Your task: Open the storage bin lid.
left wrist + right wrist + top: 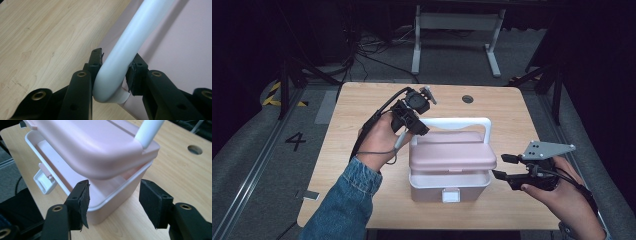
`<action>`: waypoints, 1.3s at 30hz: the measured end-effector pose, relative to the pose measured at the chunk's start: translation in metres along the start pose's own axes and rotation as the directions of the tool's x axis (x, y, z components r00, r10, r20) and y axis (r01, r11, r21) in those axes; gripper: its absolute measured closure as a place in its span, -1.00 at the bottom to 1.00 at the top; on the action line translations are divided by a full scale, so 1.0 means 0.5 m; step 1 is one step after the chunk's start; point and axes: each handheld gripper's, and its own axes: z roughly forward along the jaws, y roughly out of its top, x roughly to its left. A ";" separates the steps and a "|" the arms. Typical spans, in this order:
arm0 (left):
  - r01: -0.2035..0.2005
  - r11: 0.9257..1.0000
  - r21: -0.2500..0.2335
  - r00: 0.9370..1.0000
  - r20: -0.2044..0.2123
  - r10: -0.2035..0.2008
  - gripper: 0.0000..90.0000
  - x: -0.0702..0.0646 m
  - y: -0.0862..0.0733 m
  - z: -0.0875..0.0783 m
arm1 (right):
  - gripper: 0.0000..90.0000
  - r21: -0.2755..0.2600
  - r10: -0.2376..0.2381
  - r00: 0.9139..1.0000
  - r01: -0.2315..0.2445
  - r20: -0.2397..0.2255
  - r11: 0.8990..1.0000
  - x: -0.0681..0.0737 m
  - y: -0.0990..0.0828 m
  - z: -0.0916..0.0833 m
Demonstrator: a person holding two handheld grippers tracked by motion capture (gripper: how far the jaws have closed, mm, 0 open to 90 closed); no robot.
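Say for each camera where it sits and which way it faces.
High view: above the person's side, looking forward and down on the table; both forearms, left gripper, right gripper.
Left gripper view: rides that gripper, looks along its fingers clamped on the white handle.
Right gripper view: rides that gripper, fingers apart, facing the pink box with its lid raised.
Shared: the handle and lid appear in all three.
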 end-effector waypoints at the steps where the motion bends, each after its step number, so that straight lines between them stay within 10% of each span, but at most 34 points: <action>1: 0.001 1.000 0.000 1.000 0.000 -0.001 0.55 0.000 0.000 0.000 | -0.07 -0.003 -0.010 1.000 0.010 0.008 1.000 0.002 0.003 0.001; 13: -0.001 1.000 -0.011 1.000 -0.008 0.001 0.54 0.000 -0.002 0.000 | -0.09 -0.025 -0.149 0.988 0.149 0.029 0.988 0.025 0.026 0.015; 17: 0.000 0.999 -0.043 0.998 -0.060 -0.002 0.22 -0.003 -0.008 -0.012 | -0.09 -0.017 -0.174 0.984 0.175 0.042 0.984 0.026 0.031 0.014; 39: 0.097 0.989 -0.110 0.988 -0.107 -0.109 0.14 0.046 -0.109 -0.062 | -0.10 -0.077 -0.235 0.968 0.242 0.085 0.967 0.014 0.079 0.011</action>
